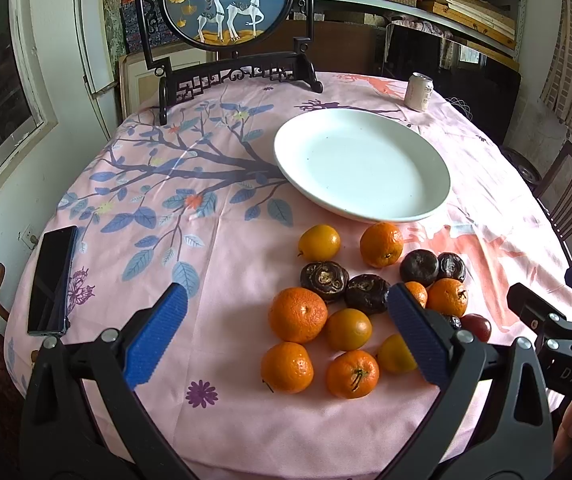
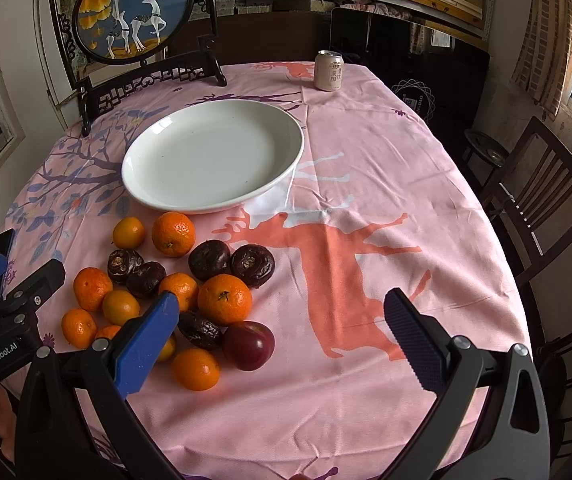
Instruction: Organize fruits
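While both stand spread wide and empty, left gripper [image 1: 286, 320] and right gripper [image 2: 282, 320] hover low over the surface [image 2: 366, 400]. Just ahead: loose fruits [image 1: 350, 304], none lifted. Beyond them: bare plate [image 2: 214, 160]. Sorting likely not yet begun.

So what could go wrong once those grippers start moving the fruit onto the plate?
The fruit lies packed together: closing on the orange could nudge the dark red fruit beside it, and round fruit may roll across the tablecloth. The white plate is shallow, so fruit set near its rim might roll off. Both grippers, left and right, hang open side by side and could bump.
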`<state>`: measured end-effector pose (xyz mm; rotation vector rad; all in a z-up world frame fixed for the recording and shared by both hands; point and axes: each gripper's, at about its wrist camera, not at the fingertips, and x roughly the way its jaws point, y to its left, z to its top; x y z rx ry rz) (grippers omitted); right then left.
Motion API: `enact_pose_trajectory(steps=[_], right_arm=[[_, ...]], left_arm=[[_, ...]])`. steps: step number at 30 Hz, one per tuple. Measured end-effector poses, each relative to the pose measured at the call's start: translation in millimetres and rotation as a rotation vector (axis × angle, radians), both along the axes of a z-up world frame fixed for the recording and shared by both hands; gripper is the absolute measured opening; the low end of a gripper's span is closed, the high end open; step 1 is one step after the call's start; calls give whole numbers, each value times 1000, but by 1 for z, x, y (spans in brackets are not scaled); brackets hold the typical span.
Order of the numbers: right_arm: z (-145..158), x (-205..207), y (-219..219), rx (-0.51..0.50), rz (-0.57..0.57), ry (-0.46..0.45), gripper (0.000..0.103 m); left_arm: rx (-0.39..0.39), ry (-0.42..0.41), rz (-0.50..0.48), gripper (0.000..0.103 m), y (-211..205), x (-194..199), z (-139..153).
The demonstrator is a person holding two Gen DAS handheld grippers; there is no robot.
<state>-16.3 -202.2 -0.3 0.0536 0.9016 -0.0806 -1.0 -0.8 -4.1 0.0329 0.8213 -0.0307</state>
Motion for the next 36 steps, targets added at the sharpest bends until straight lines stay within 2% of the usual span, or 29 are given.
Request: enact_pose_trajectory(steps=[36], right_arm=[[-1,-1,0,3,0,-4,102]], left_arm=[[0,6,-2,101,-1,-1,-4]])
